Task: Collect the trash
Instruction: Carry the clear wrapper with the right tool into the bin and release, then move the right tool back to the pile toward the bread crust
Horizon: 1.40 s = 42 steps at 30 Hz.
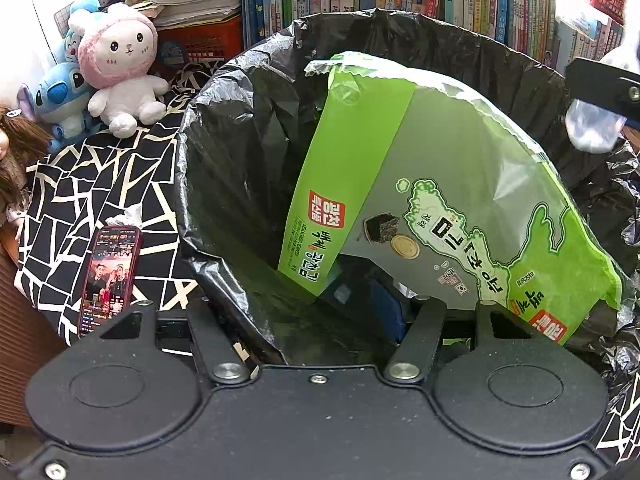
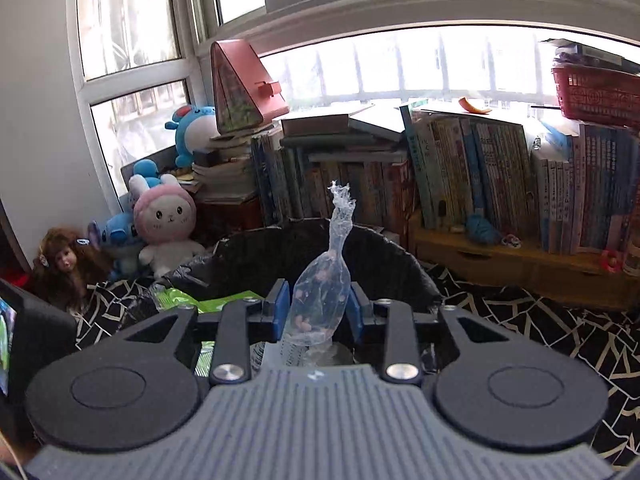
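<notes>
A bin lined with a black bag (image 1: 248,80) fills the left wrist view. A large green seaweed snack bag (image 1: 440,160) leans inside it, its top above the rim. My left gripper (image 1: 320,312) sits astride the bin's near rim with its jaws apart. One blue pad (image 1: 384,312) shows inside the bin with bare room beside it, and the other pad is hidden by the liner. My right gripper (image 2: 318,308) hovers over the bin (image 2: 384,240). A twisted clear plastic bag (image 2: 320,296) stands unsqueezed between its spread blue pads. The same clear bag (image 1: 592,130) hangs at the bin's far right.
A phone (image 1: 108,276) with its screen lit leans on the black-and-white patterned cloth (image 1: 100,184) left of the bin. Plush toys (image 1: 120,64) and a doll (image 2: 60,264) sit behind it. Rows of books (image 2: 460,168) and a red basket (image 2: 596,92) line the window wall.
</notes>
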### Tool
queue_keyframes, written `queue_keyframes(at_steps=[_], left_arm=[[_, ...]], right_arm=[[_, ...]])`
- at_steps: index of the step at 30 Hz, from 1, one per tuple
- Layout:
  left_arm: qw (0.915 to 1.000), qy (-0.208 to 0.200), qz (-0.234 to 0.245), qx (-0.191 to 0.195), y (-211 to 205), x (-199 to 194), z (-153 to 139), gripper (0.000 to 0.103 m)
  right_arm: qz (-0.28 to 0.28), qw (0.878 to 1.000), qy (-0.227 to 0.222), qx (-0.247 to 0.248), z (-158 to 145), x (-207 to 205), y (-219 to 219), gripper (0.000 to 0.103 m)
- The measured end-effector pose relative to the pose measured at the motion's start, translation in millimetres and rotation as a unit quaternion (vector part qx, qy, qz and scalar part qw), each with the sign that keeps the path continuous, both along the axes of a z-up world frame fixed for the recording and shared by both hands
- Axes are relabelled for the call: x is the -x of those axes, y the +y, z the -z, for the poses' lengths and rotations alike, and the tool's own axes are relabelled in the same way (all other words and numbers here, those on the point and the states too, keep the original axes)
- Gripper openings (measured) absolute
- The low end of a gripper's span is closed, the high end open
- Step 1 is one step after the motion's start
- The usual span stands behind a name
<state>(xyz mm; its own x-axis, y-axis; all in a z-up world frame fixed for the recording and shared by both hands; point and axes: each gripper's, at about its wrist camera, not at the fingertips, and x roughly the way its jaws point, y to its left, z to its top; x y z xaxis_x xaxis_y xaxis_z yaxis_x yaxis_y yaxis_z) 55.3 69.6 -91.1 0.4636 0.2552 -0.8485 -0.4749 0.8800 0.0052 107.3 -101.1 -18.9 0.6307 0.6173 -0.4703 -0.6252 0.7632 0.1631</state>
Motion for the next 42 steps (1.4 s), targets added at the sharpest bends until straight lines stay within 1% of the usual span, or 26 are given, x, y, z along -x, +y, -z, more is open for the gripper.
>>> queue_keyframes(at_steps=[1,3,7,14,18,21,26,29,35,42], left_arm=[[1.0000,0.000,0.000,0.000,-0.1,-0.2,0.2,0.061],[1.0000,-0.001,-0.001,0.000,-0.1,-0.1,0.3,0.061],[1.0000,-0.002,-0.002,0.001,-0.3,0.0,0.3,0.061],[1.0000,-0.002,-0.003,0.002,-1.1,0.1,-0.3,0.061],[1.0000,-0.003,-0.003,0.002,-0.9,0.4,-0.5,0.061],[1.0000,-0.002,-0.004,0.001,-0.7,0.6,-0.9,0.061],[1.0000,-0.001,-0.005,-0.005,-2.0,0.7,-1.5,0.061],[1.0000,0.000,-0.006,-0.008,-4.1,0.6,-1.6,0.061],[0.9998,0.004,-0.010,-0.016,-7.1,-0.7,-2.1,0.061],[0.9996,0.007,-0.013,-0.024,-9.9,-1.4,-2.4,0.061]], right_arm=[[0.000,1.000,0.001,0.001,0.6,0.1,0.7,0.063],[0.000,1.000,0.000,0.001,0.3,0.0,0.0,0.071],[0.011,1.000,-0.007,0.000,-3.8,0.9,-6.4,0.077],[0.055,0.998,-0.022,-0.003,-7.3,1.0,-37.2,0.082],[0.095,0.995,-0.029,0.003,-4.3,-0.5,-65.7,0.083],[0.135,0.990,-0.028,0.013,4.7,-4.3,-89.4,0.084],[0.197,0.979,-0.010,0.052,36.9,-10.0,-125.3,0.084],[0.216,0.972,0.008,0.091,64.9,-11.1,-139.7,0.084],[0.199,0.965,0.054,0.160,121.1,-9.8,-140.9,0.083],[0.193,0.955,0.126,0.185,172.6,-26.4,-136.1,0.079]])
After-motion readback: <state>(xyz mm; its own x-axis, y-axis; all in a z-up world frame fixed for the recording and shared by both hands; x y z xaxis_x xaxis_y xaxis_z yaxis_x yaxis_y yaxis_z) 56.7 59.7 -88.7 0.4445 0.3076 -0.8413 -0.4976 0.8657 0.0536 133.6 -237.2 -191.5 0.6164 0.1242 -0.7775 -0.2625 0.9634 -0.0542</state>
